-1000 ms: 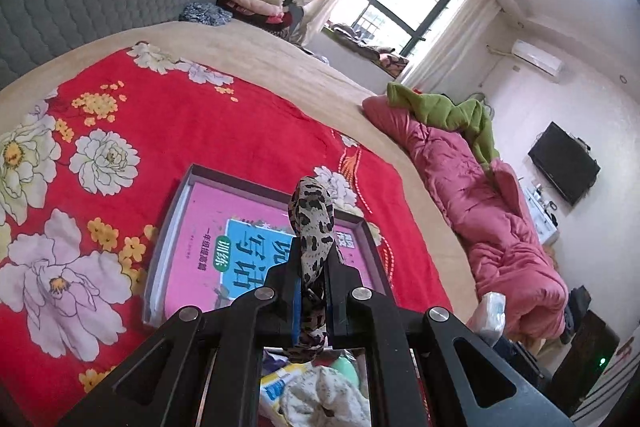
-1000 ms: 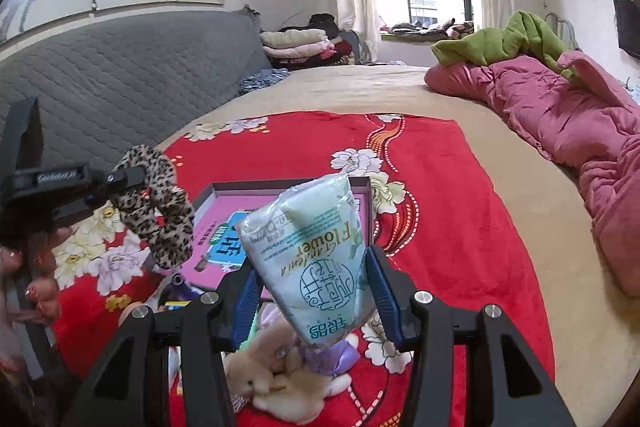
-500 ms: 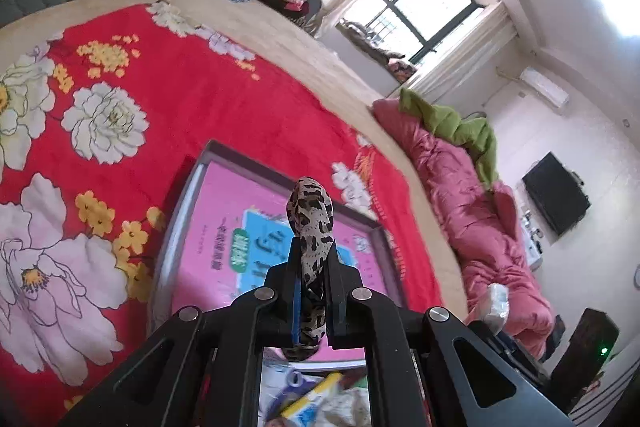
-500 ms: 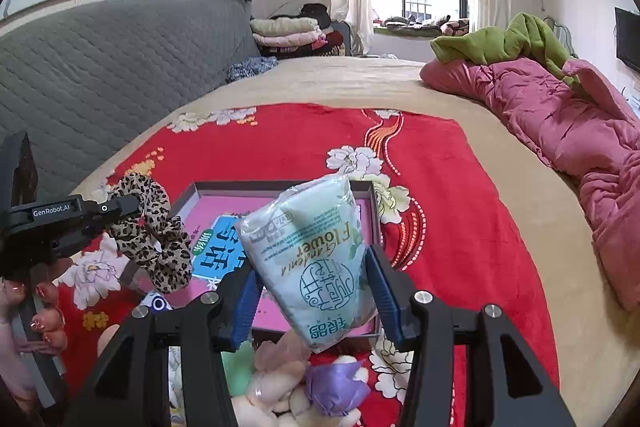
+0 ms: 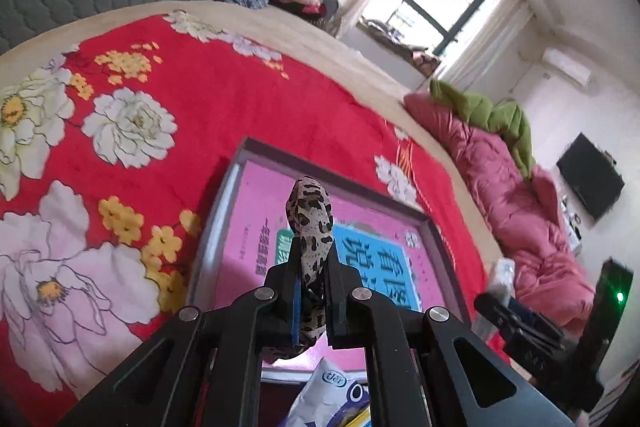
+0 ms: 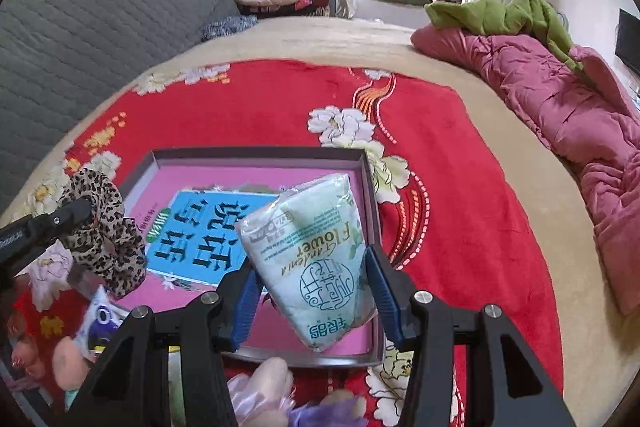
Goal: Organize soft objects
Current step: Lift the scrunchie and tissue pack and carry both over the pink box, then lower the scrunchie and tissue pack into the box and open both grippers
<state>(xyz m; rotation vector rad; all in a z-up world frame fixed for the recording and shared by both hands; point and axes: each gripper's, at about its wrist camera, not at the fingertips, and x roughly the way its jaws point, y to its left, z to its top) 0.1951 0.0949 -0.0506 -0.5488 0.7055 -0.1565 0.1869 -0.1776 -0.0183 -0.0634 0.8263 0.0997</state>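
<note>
My left gripper (image 5: pixel 311 267) is shut on a leopard-print scrunchie (image 5: pixel 310 215), held above the near left part of a shallow grey box (image 5: pixel 216 227) with a pink and blue printed sheet inside. The right wrist view shows that scrunchie (image 6: pixel 106 231) hanging from the left gripper at the box's left edge. My right gripper (image 6: pixel 312 287) is shut on a pale green tissue pack (image 6: pixel 316 251) over the near right part of the grey box (image 6: pixel 260 153).
The box lies on a red floral blanket (image 6: pixel 280 99) spread over a beige bed. Plush toys (image 6: pixel 264 383) and a white packet (image 5: pixel 332 395) lie just in front of the box. A pink quilt (image 6: pixel 560 99) runs along the right; a grey headboard (image 6: pixel 100 15) stands left.
Both grippers have moved forward and down toward the box with their loads. The box looks larger and nearer in both views. The grips have not changed.
</note>
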